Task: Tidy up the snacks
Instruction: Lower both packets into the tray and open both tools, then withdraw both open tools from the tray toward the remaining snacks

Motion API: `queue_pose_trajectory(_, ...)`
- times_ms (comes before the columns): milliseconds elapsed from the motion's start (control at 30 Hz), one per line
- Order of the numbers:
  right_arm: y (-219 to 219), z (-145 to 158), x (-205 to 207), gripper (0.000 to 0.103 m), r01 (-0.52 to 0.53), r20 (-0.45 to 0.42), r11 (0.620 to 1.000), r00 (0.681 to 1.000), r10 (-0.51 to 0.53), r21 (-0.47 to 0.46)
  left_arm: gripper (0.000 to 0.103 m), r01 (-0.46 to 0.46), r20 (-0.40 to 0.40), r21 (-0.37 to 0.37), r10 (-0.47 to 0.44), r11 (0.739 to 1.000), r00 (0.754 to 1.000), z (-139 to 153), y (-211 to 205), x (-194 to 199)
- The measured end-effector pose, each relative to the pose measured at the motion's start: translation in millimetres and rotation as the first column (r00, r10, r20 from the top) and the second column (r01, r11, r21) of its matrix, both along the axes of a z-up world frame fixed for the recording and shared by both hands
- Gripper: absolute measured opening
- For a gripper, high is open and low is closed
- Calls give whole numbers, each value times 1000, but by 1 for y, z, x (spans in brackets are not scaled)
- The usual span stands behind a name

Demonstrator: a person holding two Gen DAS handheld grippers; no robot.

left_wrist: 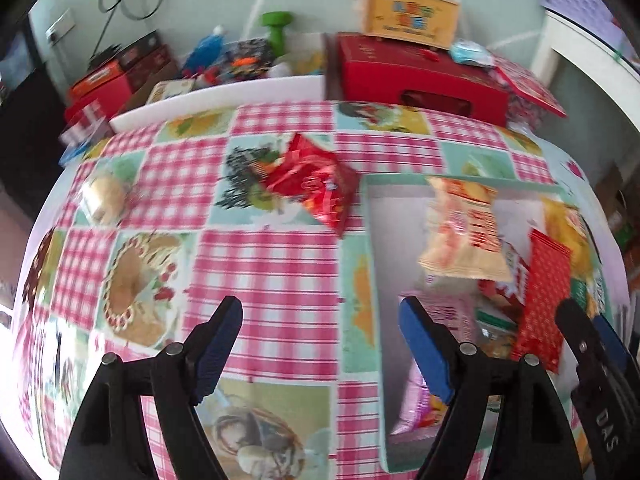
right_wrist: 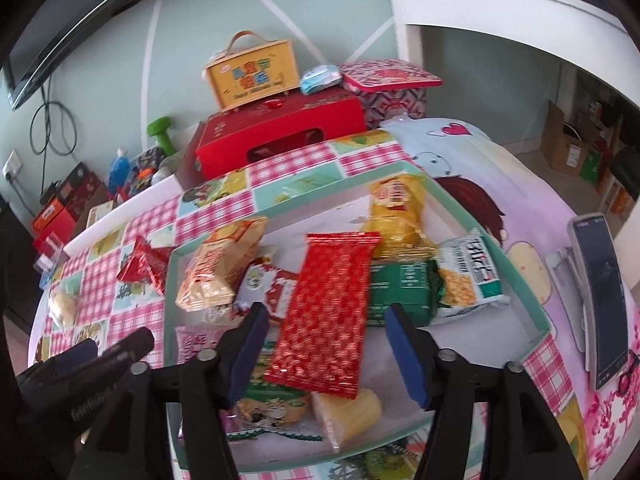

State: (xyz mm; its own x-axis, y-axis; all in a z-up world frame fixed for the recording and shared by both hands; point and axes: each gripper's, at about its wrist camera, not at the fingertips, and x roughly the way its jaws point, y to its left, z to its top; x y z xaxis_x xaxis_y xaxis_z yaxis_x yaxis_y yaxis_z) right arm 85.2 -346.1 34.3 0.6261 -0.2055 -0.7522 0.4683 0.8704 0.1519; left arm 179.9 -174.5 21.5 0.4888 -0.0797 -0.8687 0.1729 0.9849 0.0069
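Observation:
A shallow teal-rimmed box [right_wrist: 536,304] on the checked tablecloth holds several snack packs: a long red gold-patterned pack [right_wrist: 326,312], a tan pack [right_wrist: 218,268], a yellow bag [right_wrist: 396,216], a green pack [right_wrist: 400,292]. The box also shows in the left wrist view [left_wrist: 370,264]. A red snack bag [left_wrist: 316,182] and a small pale bun packet [left_wrist: 102,198] lie on the cloth left of the box. My left gripper [left_wrist: 320,356] is open and empty above the cloth. My right gripper [right_wrist: 326,354] is open over the long red pack, not gripping it.
At the table's far edge stand a red gift box [right_wrist: 280,136], a yellow carry box [right_wrist: 252,76] on it, and a patterned tin [right_wrist: 392,84]. A phone [right_wrist: 600,300] lies at the right. A green dumbbell [left_wrist: 276,26] and clutter sit behind.

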Motion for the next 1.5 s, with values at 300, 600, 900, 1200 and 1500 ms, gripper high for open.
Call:
queue_pose_trajectory(300, 26, -4, 14, 85, -68, -21, 998, 997, 68, -4, 91, -104, -76, 27, 106, 994, 991, -17, 24, 11)
queue_pose_trajectory(600, 25, -10, 16, 101, -54, -58, 998, 997, 53, -15, 98, -133, -83, 30, 135, 991, 987, -19, 28, 13)
queue_pose_trajectory(900, 18, -13, 14, 103, -24, -68, 1000, 997, 22, -17, 103, -134, -84, 44, 138, 990, 987, -22, 30, 14)
queue_pose_trajectory(1200, 28, -3, 13, 103, -42, -39, 998, 998, 40, -40, 103, -89, -77, 15, 90, 996, 993, -14, 33, 14)
queue_pose_trajectory(1500, 56, 1, 21, 103, -119, -21, 992, 993, 118, -42, 103, -126, -65, 49, 129, 991, 989, -11, 65, 25)
